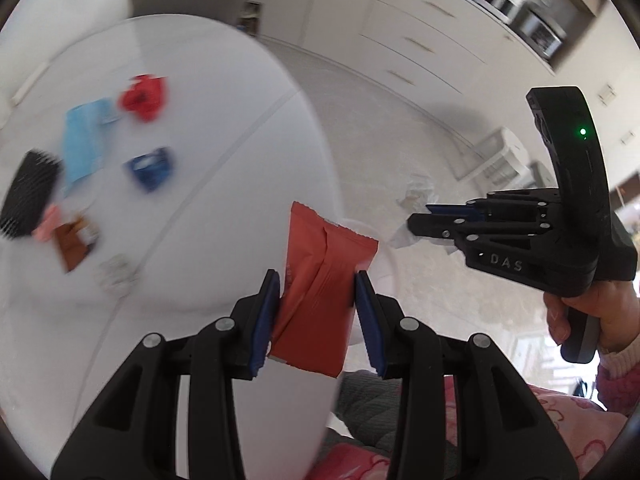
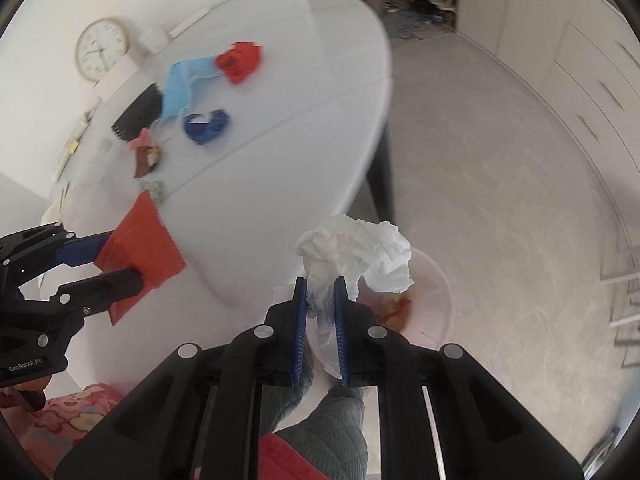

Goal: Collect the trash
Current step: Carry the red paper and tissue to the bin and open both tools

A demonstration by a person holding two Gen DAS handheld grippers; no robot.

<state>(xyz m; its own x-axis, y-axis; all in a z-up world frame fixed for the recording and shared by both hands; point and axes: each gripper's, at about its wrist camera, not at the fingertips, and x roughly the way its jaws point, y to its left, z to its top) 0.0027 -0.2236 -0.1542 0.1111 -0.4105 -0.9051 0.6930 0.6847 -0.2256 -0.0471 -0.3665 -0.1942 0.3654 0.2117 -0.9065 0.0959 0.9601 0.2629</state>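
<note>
Wrapper and tissue, each pinched over the table edge.
Orange-red, creased wrapper stands lengthwise up between the left gripper fingers; the right gripper fingers clench the crumpled white tissue.

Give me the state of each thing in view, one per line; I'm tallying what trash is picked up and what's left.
Left gripper: shut on the orange wrapper.
Orange wrapper: held, off the table.
Right gripper: shut on the white tissue.
White tissue: crumpled, held above the bin.
Bin: on the floor, some trash inside.
Blue face mask: lying on the table.
Red wrapper: crumpled, on the table.
Blue wrapper: crumpled, on the table.
</note>
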